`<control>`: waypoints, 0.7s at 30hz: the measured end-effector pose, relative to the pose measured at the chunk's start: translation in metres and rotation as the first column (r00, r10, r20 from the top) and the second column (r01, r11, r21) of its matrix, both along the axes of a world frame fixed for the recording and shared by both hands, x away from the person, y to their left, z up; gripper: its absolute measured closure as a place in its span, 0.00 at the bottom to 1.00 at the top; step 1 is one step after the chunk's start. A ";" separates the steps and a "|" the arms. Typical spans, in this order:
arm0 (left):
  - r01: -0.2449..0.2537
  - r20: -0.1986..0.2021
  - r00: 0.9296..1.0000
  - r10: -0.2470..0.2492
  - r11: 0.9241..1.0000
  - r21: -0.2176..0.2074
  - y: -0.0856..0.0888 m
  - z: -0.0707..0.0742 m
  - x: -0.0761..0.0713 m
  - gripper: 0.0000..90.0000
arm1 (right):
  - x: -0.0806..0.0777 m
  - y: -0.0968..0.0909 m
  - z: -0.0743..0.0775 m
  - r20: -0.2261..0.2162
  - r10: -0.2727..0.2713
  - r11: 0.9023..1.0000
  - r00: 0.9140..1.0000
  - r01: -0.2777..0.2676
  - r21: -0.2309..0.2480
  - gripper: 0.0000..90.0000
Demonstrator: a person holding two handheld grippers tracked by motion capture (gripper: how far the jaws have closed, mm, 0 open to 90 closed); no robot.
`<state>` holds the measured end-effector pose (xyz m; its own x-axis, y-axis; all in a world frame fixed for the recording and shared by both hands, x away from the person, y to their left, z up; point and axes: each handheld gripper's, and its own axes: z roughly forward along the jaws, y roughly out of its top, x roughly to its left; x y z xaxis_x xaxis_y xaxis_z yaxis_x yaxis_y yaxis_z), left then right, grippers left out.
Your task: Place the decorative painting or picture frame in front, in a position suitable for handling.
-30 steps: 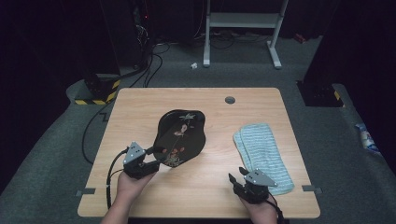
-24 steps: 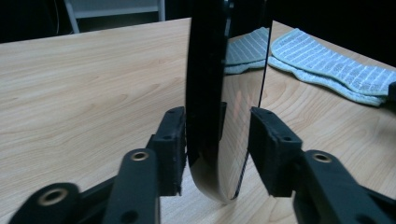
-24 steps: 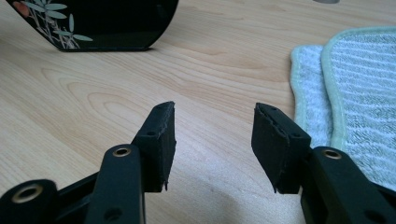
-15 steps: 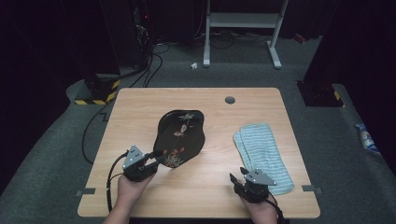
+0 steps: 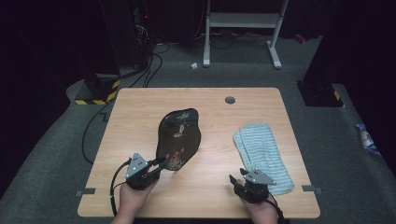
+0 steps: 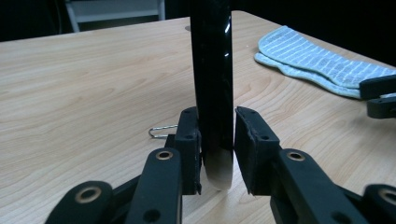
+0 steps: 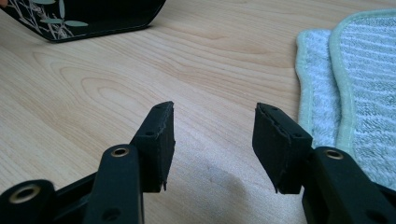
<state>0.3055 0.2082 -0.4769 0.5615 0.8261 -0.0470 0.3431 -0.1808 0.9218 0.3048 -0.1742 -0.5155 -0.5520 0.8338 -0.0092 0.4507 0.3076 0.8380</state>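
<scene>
the left tongs (image 6: 216, 140), just closing, are pinching the black tray's (image 5: 178, 137) rim near the table's (image 5: 140, 107) front edge, needing a square, firm bite, while the right tongs (image 7: 212, 144) are sitting open, empty.

On the worktop (image 5: 140, 112) the tray (image 5: 179, 135) lies near the middle, with the folded towel (image 5: 262, 154) well apart to its right. The left tool (image 5: 159, 164) sits at the tray's near edge, the rim between its jaws. The right tool (image 5: 235, 179) sits just beside the towel's near left corner. A cable hole (image 5: 229, 100) lies behind both.
</scene>
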 end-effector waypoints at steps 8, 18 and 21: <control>-0.036 0.005 0.999 0.036 0.999 -0.002 -0.003 0.000 -0.002 0.71 | 0.001 0.001 -0.002 -0.001 0.020 1.000 1.000 -0.020 0.013 0.54; 0.031 0.013 0.999 -0.031 0.999 0.017 -0.006 -0.007 0.010 0.77 | 0.020 -0.031 0.011 0.005 -0.143 0.990 0.990 0.142 0.006 0.43; 0.034 0.013 0.999 -0.034 0.999 0.005 -0.006 -0.008 0.009 0.83 | 0.027 -0.050 0.011 -0.021 -0.207 0.978 0.978 0.206 -0.041 0.43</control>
